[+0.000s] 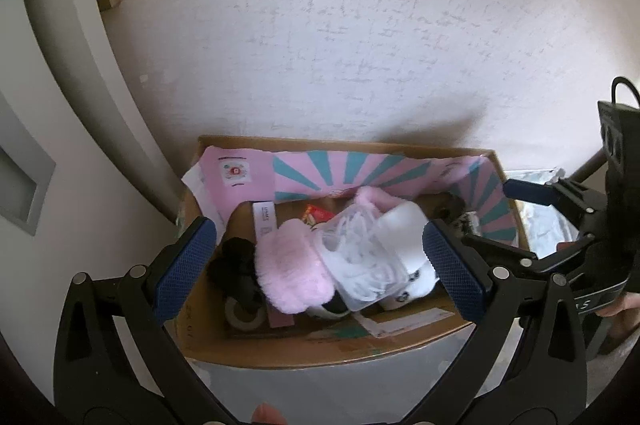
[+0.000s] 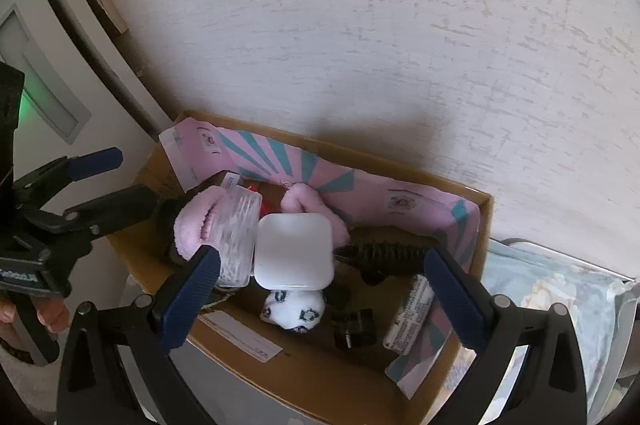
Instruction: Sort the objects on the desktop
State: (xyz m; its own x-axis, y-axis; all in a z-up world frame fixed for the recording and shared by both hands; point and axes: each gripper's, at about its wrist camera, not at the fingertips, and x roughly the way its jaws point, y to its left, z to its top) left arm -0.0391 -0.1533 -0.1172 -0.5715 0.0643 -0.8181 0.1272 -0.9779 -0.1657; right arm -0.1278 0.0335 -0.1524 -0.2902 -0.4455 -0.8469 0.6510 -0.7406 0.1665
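Left wrist shows both my grippers [image 1: 320, 261] [image 2: 322, 289] gaping empty over the box [image 1: 280, 349] — a drop looks done, so next I pick another object.

Pale textured wall [image 1: 340, 25], soft daylight, faint shadow

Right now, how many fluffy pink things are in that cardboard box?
2. One pink fluffy piece lies at the left of the pile in the cardboard box, beside the clear plastic container. A second pink fluffy piece sits behind it near the pink liner. More may be buried.
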